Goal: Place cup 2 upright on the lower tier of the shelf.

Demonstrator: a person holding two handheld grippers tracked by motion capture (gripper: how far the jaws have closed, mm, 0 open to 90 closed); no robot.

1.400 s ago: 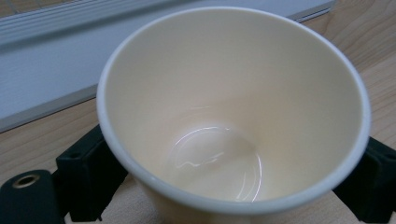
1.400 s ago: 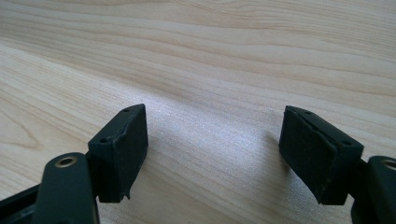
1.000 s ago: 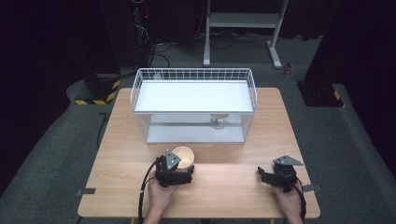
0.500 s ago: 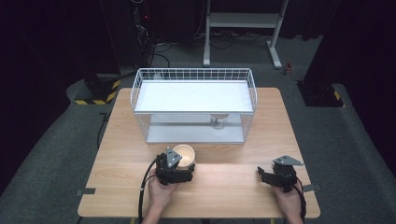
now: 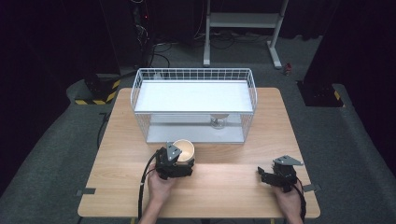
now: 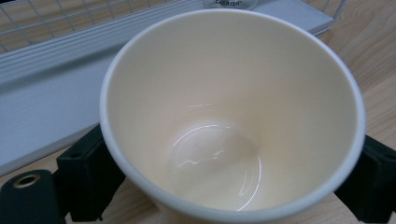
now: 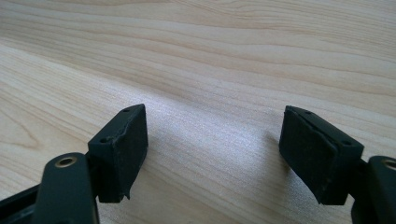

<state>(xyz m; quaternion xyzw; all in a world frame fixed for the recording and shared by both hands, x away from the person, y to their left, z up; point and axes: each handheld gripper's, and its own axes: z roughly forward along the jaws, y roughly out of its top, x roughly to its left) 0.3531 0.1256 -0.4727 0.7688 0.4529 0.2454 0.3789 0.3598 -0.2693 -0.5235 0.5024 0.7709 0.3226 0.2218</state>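
Cream paper cup (image 6: 231, 116) sits clamped in the left gripper (image 5: 173, 163) before the white wire basket (image 5: 194, 74), seemingly not yet placed, while the right gripper (image 7: 212, 154) rests empty, its 2 jaws apart.

A white wire basket (image 5: 194, 74) (glass (image 5: 217, 121) beneath) on wooden table (image 5: 233, 186).

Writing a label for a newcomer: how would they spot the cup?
On the wooden table, look just in front of the white wire basket, toward its left. The cream paper cup stands there between the left tool's jaws, open and empty, unlike the clear glass inside the basket.
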